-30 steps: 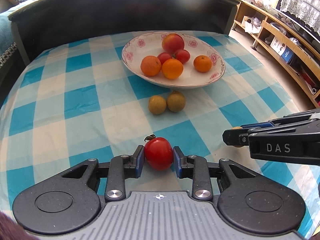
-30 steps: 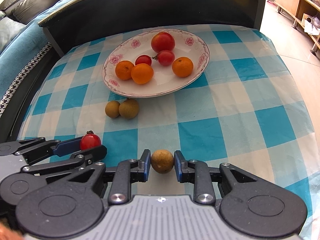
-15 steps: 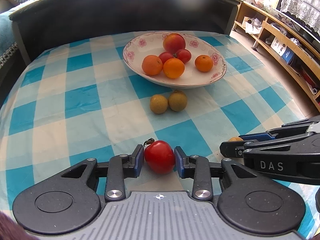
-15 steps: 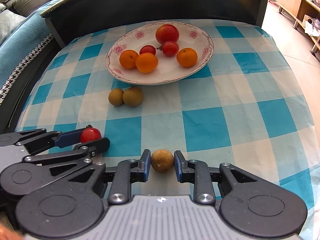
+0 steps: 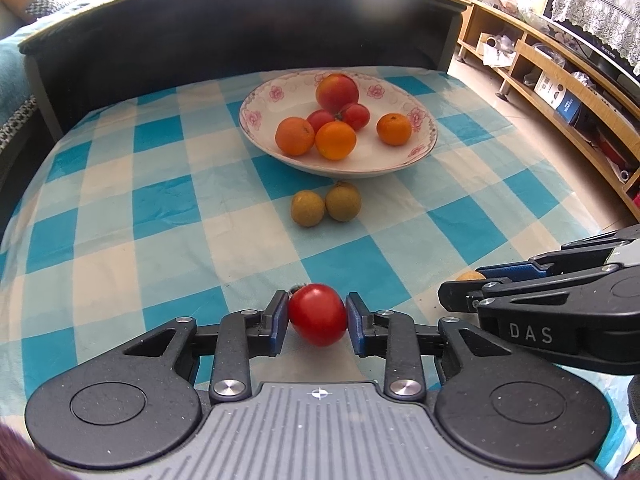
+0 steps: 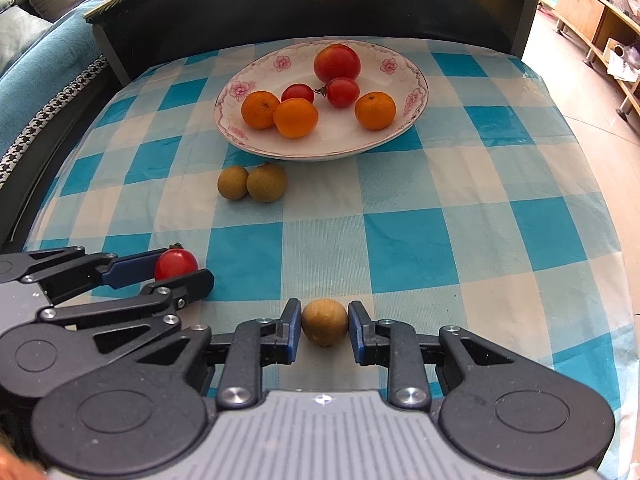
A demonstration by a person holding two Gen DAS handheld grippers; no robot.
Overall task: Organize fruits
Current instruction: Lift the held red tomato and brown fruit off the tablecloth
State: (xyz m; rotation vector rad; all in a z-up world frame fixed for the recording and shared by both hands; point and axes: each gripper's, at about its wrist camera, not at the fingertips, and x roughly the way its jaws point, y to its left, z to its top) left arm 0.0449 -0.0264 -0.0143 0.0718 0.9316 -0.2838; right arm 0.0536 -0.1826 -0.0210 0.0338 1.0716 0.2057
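My left gripper [image 5: 317,314] is shut on a small red tomato [image 5: 317,314], held low over the checked tablecloth; it also shows in the right wrist view [image 6: 176,264]. My right gripper [image 6: 324,322] is shut on a brown longan [image 6: 324,322], whose tip peeks out in the left wrist view [image 5: 470,276]. A white flowered bowl [image 5: 416,152] at the back holds three oranges, two small tomatoes and a large red fruit [image 5: 337,92]. Two more longans [image 5: 326,206] lie side by side on the cloth just in front of the bowl.
A blue and white checked cloth [image 6: 480,208] covers the table. A dark raised board [image 5: 240,28] stands behind the bowl. Wooden shelves [image 5: 560,80] run along the right. A blue sofa [image 6: 40,60] is at the left.
Both grippers have drawn back and up a little from the bowl while holding their fruit. The fruit on the table has not moved.
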